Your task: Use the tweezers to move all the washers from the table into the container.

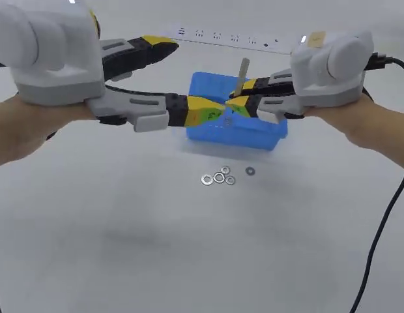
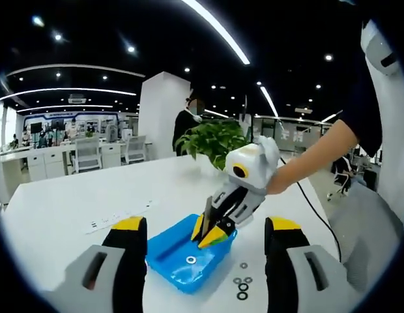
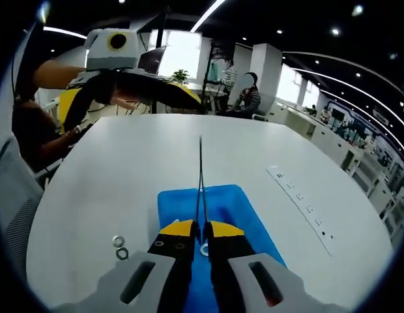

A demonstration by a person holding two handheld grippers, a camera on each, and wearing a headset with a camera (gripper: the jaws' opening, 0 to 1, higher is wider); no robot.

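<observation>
A blue container (image 1: 254,134) stands mid-table, and one washer (image 2: 191,259) lies inside it. My right gripper (image 1: 236,96) hovers over it, shut on the grey tweezers (image 1: 243,68), whose other end sticks up. In the right gripper view the tweezers (image 3: 201,176) run straight ahead from the gripper (image 3: 202,228), above the container (image 3: 228,202). Several loose washers (image 1: 218,177) lie on the table in front of the container. My left gripper (image 1: 201,78) is open at the container's left with nothing between its jaws; it stands wide in its own view (image 2: 207,225).
A white power strip (image 1: 228,38) lies along the far side of the table. A black cable (image 1: 384,228) trails from the right gripper down the right side. People, chairs and a plant (image 2: 215,140) are in the room beyond.
</observation>
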